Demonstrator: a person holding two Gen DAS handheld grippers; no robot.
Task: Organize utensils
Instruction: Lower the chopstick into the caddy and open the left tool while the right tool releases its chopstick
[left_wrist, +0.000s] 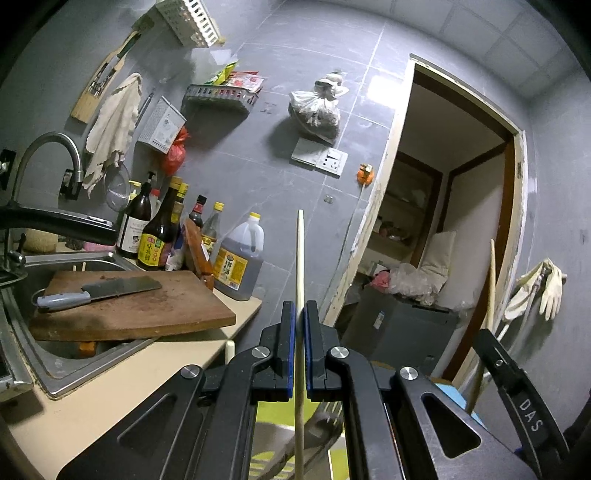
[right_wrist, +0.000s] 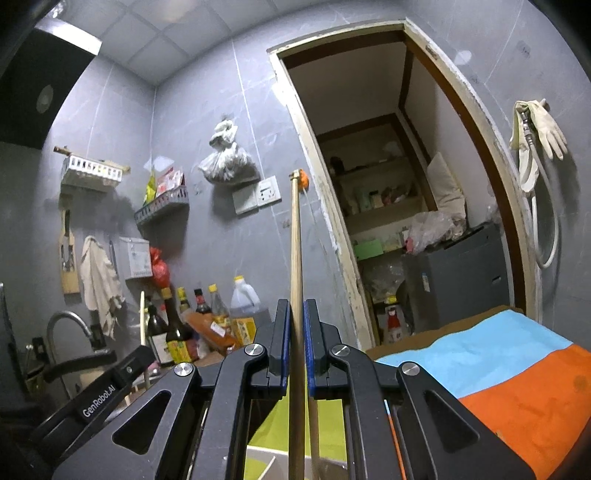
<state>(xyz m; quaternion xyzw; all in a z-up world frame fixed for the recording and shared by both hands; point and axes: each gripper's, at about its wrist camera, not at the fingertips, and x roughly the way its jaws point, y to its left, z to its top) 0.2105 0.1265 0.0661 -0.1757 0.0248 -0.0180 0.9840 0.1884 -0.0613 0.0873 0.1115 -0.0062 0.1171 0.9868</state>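
My left gripper (left_wrist: 300, 314) is shut on a pale wooden chopstick (left_wrist: 300, 258) that stands upright between its blue pads; its lower end runs down past the jaws over a green holder (left_wrist: 273, 410). My right gripper (right_wrist: 296, 314) is shut on a darker wooden chopstick (right_wrist: 294, 240), also upright, with a green and white holder (right_wrist: 269, 435) below it. The left gripper's body (right_wrist: 99, 373) shows at the lower left of the right wrist view, with its pale chopstick (right_wrist: 142, 317). The right gripper's body (left_wrist: 517, 391) shows at the right of the left wrist view.
A sink (left_wrist: 55, 354) carries a wooden cutting board (left_wrist: 129, 306) with a cleaver (left_wrist: 99, 290). Sauce bottles (left_wrist: 155, 229) and an oil jug (left_wrist: 240, 258) line the wall. A doorway (right_wrist: 388, 184) opens ahead. A blue and orange cloth (right_wrist: 498, 373) lies at right.
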